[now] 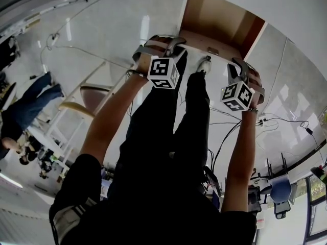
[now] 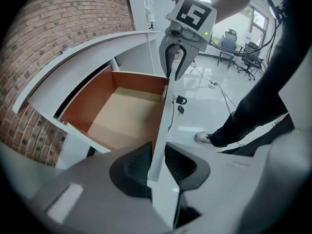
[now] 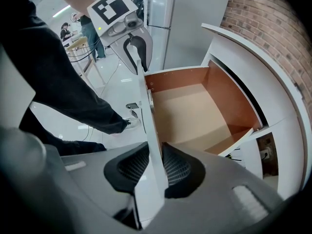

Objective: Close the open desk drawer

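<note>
The desk drawer [image 1: 214,24] stands pulled out, its brown inside [image 2: 122,116] bare. Its white front panel [image 2: 165,116] runs edge-on between both grippers. My left gripper [image 2: 157,167] straddles the panel's top edge, its dark ribbed pads [image 2: 134,167] against both faces. My right gripper [image 3: 155,172] grips the same panel [image 3: 146,111] further along, pads on either side. In the head view the left gripper [image 1: 176,41] and right gripper [image 1: 236,65] point steeply down at the drawer front. A key [image 2: 180,101] hangs from the lock on the panel's outer face.
The white desk top [image 2: 87,52] curves over the drawer against a brick wall [image 2: 58,38]. My legs and shoe [image 2: 202,137] stand just in front of the panel. Cables [image 1: 230,124] trail on the glossy floor. A stool [image 1: 87,98] stands left; office chairs [image 2: 234,45] stand beyond.
</note>
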Motion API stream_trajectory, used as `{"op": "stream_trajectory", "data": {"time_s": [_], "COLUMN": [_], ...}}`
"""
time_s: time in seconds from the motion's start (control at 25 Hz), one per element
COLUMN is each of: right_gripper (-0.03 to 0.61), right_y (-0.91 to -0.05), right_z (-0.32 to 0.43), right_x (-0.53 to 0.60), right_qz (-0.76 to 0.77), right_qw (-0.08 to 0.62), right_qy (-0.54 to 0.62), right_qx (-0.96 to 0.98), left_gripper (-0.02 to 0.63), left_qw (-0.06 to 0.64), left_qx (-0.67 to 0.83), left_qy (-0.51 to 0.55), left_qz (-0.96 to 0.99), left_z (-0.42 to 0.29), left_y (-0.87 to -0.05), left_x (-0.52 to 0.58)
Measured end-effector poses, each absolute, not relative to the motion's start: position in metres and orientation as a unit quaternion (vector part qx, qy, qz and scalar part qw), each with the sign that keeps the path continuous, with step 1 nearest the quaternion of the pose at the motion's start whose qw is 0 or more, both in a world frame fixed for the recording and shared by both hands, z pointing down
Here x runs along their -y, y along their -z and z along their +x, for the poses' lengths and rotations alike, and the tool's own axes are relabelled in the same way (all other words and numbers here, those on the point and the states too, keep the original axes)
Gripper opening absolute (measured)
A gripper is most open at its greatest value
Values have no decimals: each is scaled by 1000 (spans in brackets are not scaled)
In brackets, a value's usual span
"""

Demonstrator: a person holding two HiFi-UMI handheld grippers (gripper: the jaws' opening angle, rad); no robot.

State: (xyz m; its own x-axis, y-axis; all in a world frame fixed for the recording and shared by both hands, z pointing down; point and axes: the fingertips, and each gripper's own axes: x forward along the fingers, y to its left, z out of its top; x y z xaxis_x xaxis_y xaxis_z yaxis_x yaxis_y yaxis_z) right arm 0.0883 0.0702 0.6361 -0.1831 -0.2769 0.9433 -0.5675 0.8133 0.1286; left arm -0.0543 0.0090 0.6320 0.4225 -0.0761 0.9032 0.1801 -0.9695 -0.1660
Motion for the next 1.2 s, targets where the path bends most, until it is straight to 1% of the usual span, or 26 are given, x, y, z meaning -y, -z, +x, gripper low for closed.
{"op": "stream_trajectory", "data": {"time_s": [0.52, 1.2], "right_gripper": [87, 87], "right_y": [-595, -585], "right_z": [92, 99], "right_x": [-52, -35], "right_qz": [267, 257], "right_qw": [564, 557], "right_qy": [-139, -150], "right_qx": [769, 775], "left_gripper": [100, 103], "left_qw": [101, 80], "left_qx": [37, 37], "left_qy": [511, 518], "left_qz": [-853, -851], "left_z": [-50, -43], "left_y": [-588, -578], "left_x": [9, 26]}}
